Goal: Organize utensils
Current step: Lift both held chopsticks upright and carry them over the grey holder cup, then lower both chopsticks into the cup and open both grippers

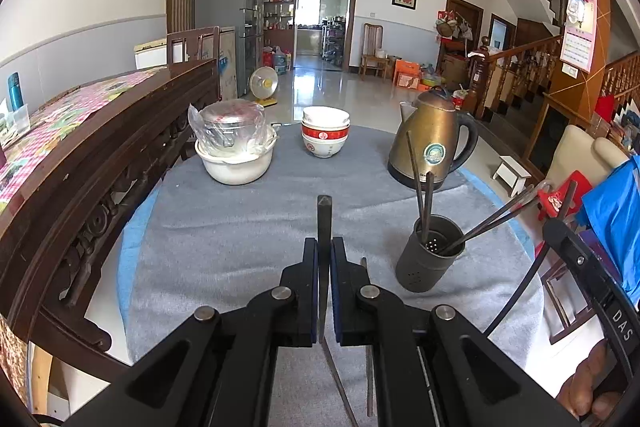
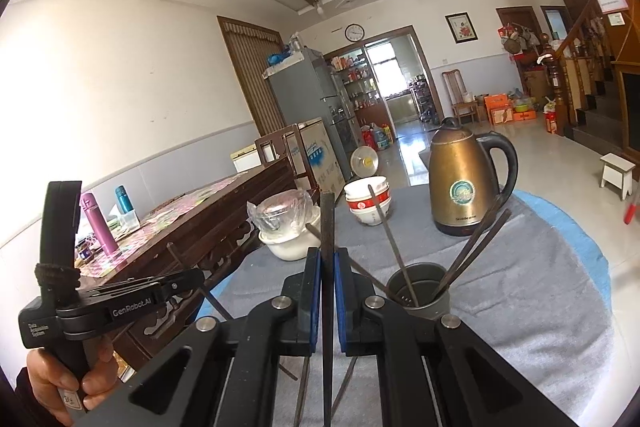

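Note:
A grey perforated utensil holder (image 1: 431, 253) stands on the grey cloth, with several dark chopsticks (image 1: 424, 195) leaning in it. My left gripper (image 1: 324, 247) is shut on a dark chopstick (image 1: 323, 223) that points forward, left of the holder. Loose chopsticks (image 1: 369, 379) lie on the cloth under it. My right gripper (image 2: 328, 259) is shut on another dark chopstick (image 2: 327, 223), held upright just left of the holder (image 2: 420, 293). The left gripper's handle (image 2: 64, 267) shows at the left of the right wrist view.
A brass kettle (image 1: 434, 143) stands behind the holder. Stacked bowls (image 1: 325, 133) sit at the table's far middle and a white pot (image 1: 234, 151) with a bagged metal container at far left. A dark wooden bench (image 1: 100, 155) runs along the left.

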Demonstrator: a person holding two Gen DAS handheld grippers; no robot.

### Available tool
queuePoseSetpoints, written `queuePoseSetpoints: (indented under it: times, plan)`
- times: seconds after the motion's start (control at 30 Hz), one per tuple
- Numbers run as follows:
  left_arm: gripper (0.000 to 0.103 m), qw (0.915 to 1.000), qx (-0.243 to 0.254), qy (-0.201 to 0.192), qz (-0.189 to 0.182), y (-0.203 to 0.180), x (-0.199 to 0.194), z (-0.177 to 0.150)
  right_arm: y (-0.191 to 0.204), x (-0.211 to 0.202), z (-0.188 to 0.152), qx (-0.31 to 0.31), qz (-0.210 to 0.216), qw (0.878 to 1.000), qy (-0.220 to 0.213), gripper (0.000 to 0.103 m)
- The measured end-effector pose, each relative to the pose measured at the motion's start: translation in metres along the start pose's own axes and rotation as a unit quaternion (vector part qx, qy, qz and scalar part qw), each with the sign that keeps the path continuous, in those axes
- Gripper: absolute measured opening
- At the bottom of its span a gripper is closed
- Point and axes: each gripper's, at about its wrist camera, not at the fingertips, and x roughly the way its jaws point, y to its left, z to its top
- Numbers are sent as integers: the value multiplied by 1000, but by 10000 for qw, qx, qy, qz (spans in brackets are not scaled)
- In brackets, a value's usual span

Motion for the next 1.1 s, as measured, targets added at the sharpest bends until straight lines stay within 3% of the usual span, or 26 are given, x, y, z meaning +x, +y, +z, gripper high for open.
queuePoseSetpoints:
  times: [0.77,1.1]
  plan:
    - [6,9992,334,-193,-105,-28,-10,33,-15,-11,45,-233,-218,9991,-290,7]
    - [6,9975,360,-124,-595,-43,-6,64,-23,2,79,-350,-393,9976,-445,8]
